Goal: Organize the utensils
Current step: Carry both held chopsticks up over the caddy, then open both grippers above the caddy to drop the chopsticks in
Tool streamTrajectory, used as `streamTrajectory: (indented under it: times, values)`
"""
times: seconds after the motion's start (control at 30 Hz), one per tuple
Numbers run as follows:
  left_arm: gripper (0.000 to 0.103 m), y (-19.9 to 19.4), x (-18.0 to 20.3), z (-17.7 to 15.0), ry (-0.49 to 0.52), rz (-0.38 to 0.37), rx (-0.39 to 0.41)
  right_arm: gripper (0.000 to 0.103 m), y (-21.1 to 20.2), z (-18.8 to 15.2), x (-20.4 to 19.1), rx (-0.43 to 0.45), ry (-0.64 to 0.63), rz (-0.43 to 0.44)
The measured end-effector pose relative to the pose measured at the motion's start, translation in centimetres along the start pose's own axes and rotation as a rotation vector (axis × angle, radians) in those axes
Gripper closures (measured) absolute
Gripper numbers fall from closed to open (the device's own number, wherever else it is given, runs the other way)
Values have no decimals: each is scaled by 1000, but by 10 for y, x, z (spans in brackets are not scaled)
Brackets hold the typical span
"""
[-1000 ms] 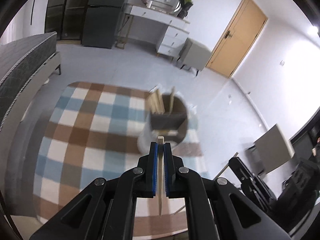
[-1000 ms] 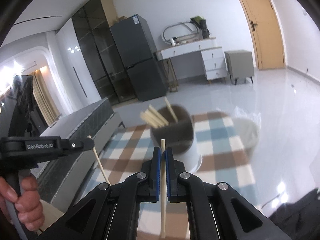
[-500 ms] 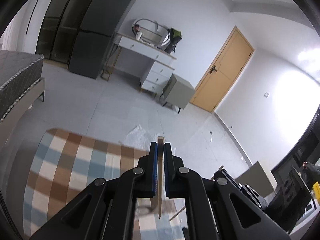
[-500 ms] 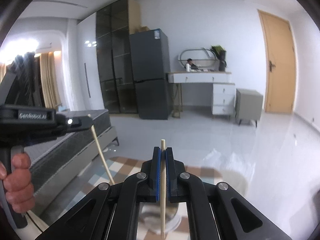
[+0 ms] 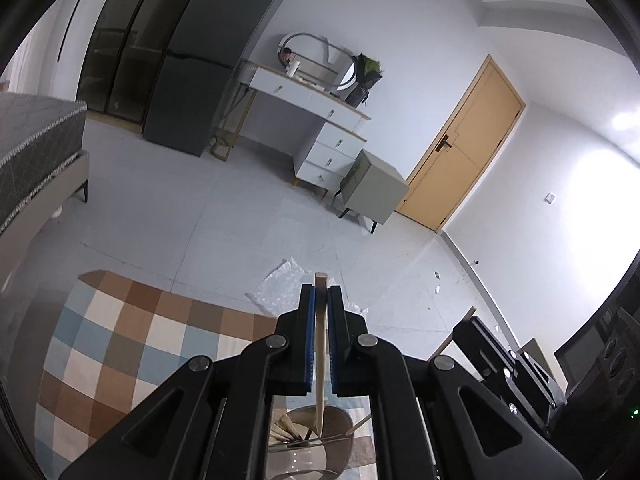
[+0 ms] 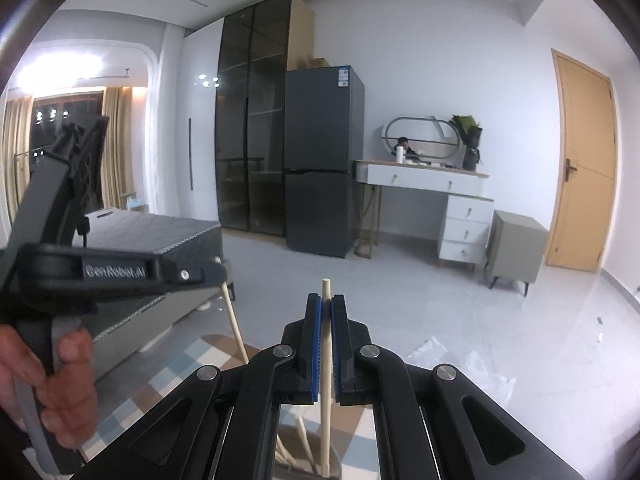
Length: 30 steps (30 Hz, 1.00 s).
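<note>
My left gripper (image 5: pixel 321 293) is shut on a flat wooden chopstick (image 5: pixel 320 360) whose lower tip hangs inside the brown utensil holder (image 5: pixel 340 420) below the jaws. Several wooden sticks lean in that holder. My right gripper (image 6: pixel 326 304) is shut on a round wooden chopstick (image 6: pixel 326 384) that points down into the same holder (image 6: pixel 332 470). The left gripper (image 6: pixel 208 274) also shows at the left of the right wrist view, held by a hand, with its chopstick (image 6: pixel 236 324) slanting down.
A checkered rug (image 5: pixel 132 344) lies under the holder. Clear plastic wrap (image 5: pixel 284 284) lies on the grey floor. A bed (image 6: pixel 152 240) stands at left; a fridge (image 6: pixel 320 160), a white desk (image 6: pixel 432 184), a nightstand (image 6: pixel 516 248) and a door (image 6: pixel 580 160) stand along the far wall.
Both grippers tilted up and moved over the holder. The holder went from ahead of the jaws to beneath them, and both chopstick tips now reach into it.
</note>
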<state>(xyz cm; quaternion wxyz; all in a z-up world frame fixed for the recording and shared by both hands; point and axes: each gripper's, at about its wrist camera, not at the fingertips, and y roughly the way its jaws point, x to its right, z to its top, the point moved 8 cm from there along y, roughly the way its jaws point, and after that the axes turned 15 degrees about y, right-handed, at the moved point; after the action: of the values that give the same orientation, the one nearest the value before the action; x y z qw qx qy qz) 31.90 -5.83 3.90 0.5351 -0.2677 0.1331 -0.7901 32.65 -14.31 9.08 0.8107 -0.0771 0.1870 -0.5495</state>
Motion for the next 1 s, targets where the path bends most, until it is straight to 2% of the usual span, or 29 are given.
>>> streamTrajectory:
  times: [0.23,0.63,0.83,1.0]
  values:
    - [102,12,0,-5,13,29,-2,99,12,-15,5,-22,-4,8]
    - [102,11,18,-19,76,19,-27,99,18,-36,15,-65,-10,3]
    - [102,15,25,-39,133,-3,-108,99,19,-55,26,-117,24,-2]
    - [100,20,27,-56,150,-61,-222,96,24,-82,38,-199,91,-6]
